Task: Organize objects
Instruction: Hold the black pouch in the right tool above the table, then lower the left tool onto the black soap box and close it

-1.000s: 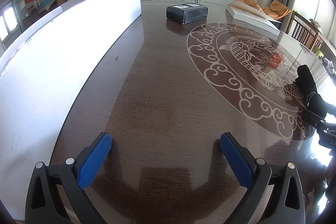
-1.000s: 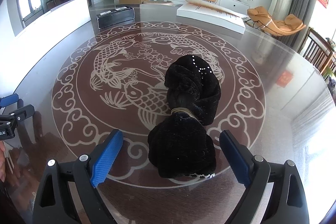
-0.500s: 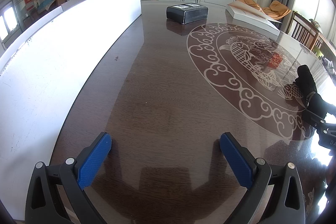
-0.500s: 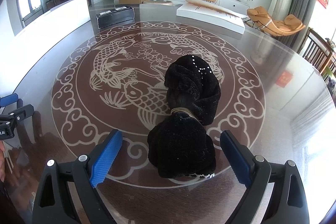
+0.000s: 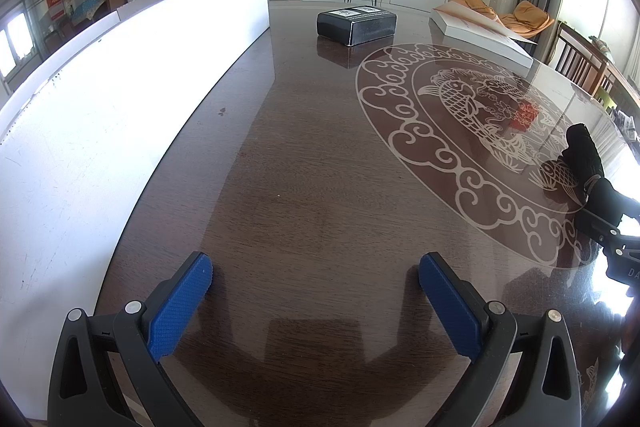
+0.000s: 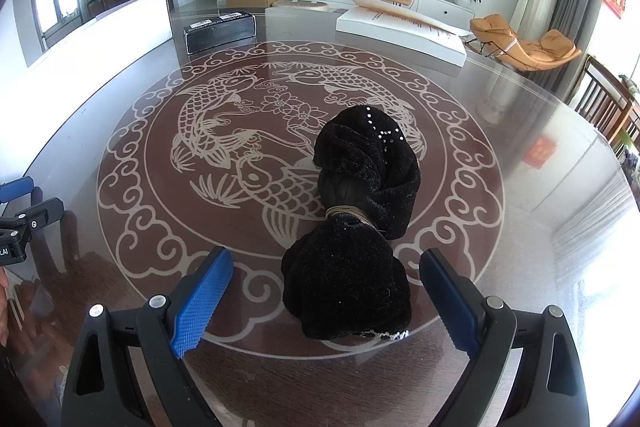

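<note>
The right gripper (image 6: 324, 301) hangs low over the glossy worktop (image 6: 520, 131) with its blue pads spread wide apart, and the black velvet bundle (image 6: 356, 223) lies straight ahead on the etched fish medallion (image 6: 224, 131), its near lobe sitting in the gap between the two pads without either one touching it. A tan band (image 6: 350, 214) cinches the bundle at its waist, so it reads as two soft puffs, the far one dotted with small studs; I'd judge the near puff is the intended hold, since it is fat and squashy enough for the pads to bite. The left gripper (image 5: 316, 305) waits well off to the side over bare dark wood, its pads equally wide apart and holding nothing, which looks like keeping clear of the other hand's work. From its camera the bundle (image 5: 588, 163) shows only at the far right edge. A dark box (image 6: 220, 31) and a flat white box (image 6: 400, 35) rest at the far side of the worktop, and a white board (image 5: 120, 115) runs along the left; where the bundle should go I cannot tell
</note>
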`<move>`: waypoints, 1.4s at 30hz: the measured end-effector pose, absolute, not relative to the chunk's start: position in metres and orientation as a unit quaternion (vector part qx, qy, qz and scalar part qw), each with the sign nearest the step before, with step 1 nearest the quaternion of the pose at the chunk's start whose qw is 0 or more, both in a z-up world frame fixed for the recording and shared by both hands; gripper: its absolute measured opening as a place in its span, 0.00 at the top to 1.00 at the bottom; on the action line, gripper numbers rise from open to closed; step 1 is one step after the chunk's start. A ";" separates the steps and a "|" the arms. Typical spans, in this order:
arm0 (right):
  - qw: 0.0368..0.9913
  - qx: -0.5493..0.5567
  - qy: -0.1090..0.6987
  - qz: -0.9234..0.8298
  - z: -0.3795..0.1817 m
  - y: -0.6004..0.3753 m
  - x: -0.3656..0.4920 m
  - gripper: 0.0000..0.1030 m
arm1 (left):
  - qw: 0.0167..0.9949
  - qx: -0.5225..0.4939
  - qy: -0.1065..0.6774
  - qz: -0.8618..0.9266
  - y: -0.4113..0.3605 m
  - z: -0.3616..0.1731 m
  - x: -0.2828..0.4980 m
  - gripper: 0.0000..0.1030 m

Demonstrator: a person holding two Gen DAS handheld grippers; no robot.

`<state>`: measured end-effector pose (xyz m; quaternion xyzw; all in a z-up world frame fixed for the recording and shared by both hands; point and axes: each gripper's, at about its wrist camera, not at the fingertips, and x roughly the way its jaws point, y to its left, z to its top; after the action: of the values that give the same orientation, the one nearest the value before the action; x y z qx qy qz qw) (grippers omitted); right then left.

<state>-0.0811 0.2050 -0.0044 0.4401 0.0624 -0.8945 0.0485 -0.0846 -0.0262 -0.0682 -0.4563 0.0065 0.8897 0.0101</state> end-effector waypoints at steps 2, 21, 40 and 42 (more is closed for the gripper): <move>0.049 0.440 0.063 -0.894 -0.005 0.205 -0.081 0.08 | 0.010 -0.456 0.006 0.890 -0.026 -0.068 -0.085 0.00; 0.054 0.436 0.056 -0.896 -0.002 0.206 -0.082 0.08 | 0.009 -0.456 0.007 0.890 -0.026 -0.068 -0.086 0.00; 0.056 0.435 0.047 -0.897 -0.002 0.210 -0.082 0.08 | 0.100 -0.440 0.142 0.881 0.002 -0.023 -0.291 0.00; 0.053 0.435 0.050 -0.897 -0.002 0.209 -0.082 0.08 | 0.102 -0.451 0.163 0.871 0.012 -0.032 -0.320 0.00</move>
<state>-0.0819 0.2094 -0.0020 0.4351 0.0498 -0.8975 0.0528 -0.3201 0.0119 -0.0317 -0.4514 0.1634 0.8713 0.1019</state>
